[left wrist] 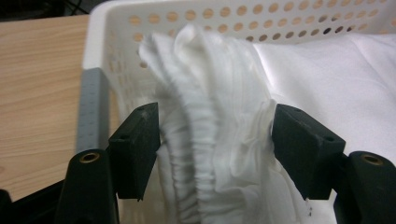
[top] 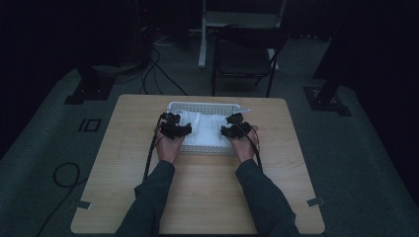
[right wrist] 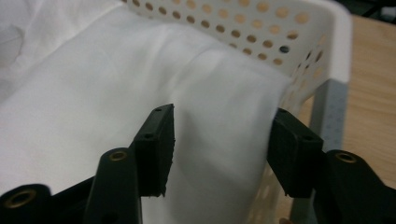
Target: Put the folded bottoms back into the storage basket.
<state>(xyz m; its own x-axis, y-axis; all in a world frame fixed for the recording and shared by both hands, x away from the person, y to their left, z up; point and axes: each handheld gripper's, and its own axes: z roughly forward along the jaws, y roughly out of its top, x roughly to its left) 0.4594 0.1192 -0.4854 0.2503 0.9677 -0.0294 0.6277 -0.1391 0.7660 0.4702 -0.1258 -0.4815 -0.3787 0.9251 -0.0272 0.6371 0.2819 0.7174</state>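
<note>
A white perforated basket [top: 207, 105] stands on the far half of a wooden table [top: 207, 197], and a white cloth [top: 207, 129] lies in it. My left gripper [top: 175, 129] hangs over the basket's left end, my right gripper [top: 234, 127] over its right end. In the left gripper view my left gripper [left wrist: 215, 116] is open, its jaws on either side of a bunched, ribbed part of the cloth [left wrist: 205, 79] beside the basket wall [left wrist: 100, 37]. In the right gripper view my right gripper [right wrist: 223, 116] is open around a smooth fold of cloth [right wrist: 93, 93] against the basket wall [right wrist: 336, 32].
A dark folding chair [top: 244, 57] stands beyond the table's far edge, with cables on the floor [top: 158, 74] to its left. Bare tabletop lies between the basket and the near edge, where the person's forearms rest. The room is dim.
</note>
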